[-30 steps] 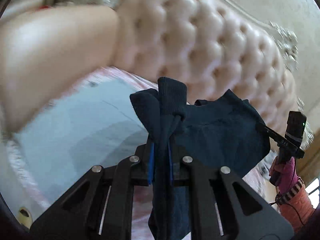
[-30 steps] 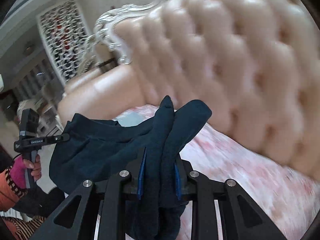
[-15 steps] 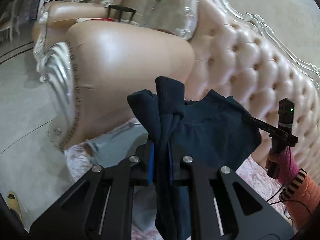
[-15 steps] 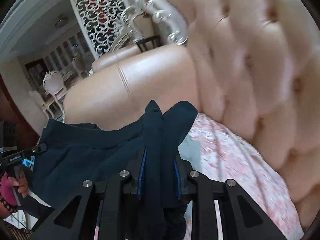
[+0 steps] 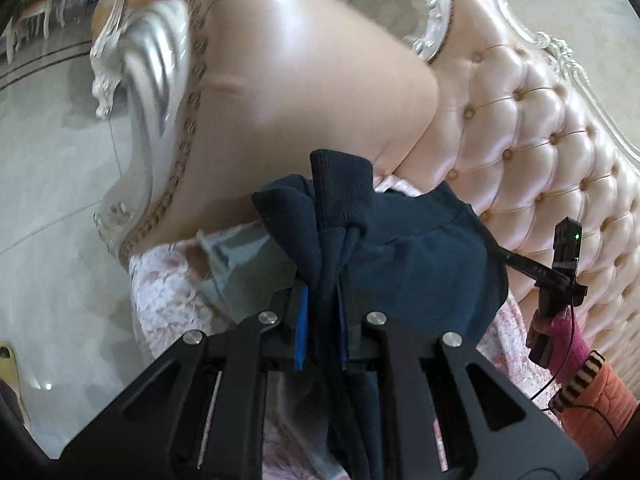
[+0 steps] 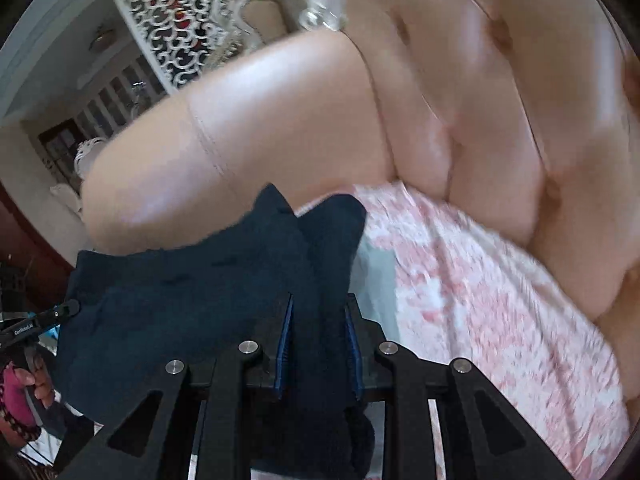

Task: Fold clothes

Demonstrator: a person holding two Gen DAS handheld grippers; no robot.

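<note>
A dark navy garment (image 5: 420, 264) hangs stretched in the air between my two grippers, above a sofa seat. My left gripper (image 5: 322, 320) is shut on one bunched ribbed end of it, cloth sticking up between the blue pads. My right gripper (image 6: 318, 344) is shut on the other bunched end (image 6: 312, 248). In the left wrist view the right gripper (image 5: 560, 272) shows at the far right, held by a hand in a pink glove. In the right wrist view the left gripper (image 6: 36, 324) shows at the far left edge. The garment's lower part is hidden behind the gripper bodies.
A pink tufted leather sofa back (image 5: 540, 132) and a rounded armrest (image 5: 300, 92) with silver carved trim stand close ahead. A pink-and-white patterned cover (image 6: 480, 280) lies on the seat, with a pale blue cloth (image 5: 236, 264) on it. Pale tiled floor (image 5: 44, 208) lies left.
Both grippers have swung left with the garment: the views turned from the tufted sofa back toward the armrest and floor. Both grips on the garment are unchanged.
</note>
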